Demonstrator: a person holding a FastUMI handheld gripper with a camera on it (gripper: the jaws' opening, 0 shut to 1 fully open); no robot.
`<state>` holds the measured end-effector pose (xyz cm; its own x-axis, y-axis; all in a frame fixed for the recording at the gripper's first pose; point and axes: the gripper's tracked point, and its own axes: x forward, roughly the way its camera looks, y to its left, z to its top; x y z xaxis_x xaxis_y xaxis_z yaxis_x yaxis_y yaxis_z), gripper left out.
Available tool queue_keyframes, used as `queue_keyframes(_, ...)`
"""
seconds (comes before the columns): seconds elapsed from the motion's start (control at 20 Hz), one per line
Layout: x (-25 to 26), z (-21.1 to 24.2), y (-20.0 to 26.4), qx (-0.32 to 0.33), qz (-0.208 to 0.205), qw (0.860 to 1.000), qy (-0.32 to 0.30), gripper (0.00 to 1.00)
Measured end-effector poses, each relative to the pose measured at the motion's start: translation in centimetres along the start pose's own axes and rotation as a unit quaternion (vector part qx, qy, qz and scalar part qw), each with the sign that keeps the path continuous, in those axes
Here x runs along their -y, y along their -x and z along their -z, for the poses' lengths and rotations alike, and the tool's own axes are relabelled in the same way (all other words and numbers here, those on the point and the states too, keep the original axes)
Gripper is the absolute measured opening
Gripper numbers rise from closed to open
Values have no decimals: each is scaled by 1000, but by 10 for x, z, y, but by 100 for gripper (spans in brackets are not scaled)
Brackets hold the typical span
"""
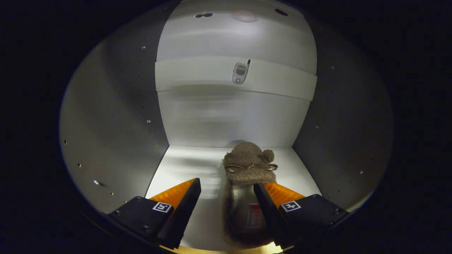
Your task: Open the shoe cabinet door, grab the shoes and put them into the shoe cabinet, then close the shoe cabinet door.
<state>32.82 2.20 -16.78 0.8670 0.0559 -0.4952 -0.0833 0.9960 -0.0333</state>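
Brown fuzzy slipper (247, 169) lies on the cabinet floor (183, 165) toward its back edge; gripper (226, 190) fingers spread wide, holding nothing

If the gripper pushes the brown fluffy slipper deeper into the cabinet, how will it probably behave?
The slipper looks soft and fleecy, so it probably bends rather than slides stiffly. It lies flat on the smooth cabinet floor, so tipping seems unlikely. The gripper stands open around it.

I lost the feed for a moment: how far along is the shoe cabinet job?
The door must be open, since the gripper looks into the cabinet. A fuzzy brown slipper lies on the cabinet floor, toe toward the back wall. The gripper is open, fingers either side of the slipper's heel; contact is unclear. Left: withdraw and close the door.
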Motion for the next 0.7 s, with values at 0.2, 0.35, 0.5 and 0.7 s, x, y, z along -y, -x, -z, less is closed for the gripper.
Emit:
queue_keyframes(0.2,10,-10,26,22,14,1000,-4,98)
queue_keyframes(0.35,16,-23,60,54,19,998,-9,99)
queue_keyframes(0.5,19,-29,99,77,19,997,-19,99)
queue_keyframes(0.7,24,-23,163,106,24,994,-24,99)
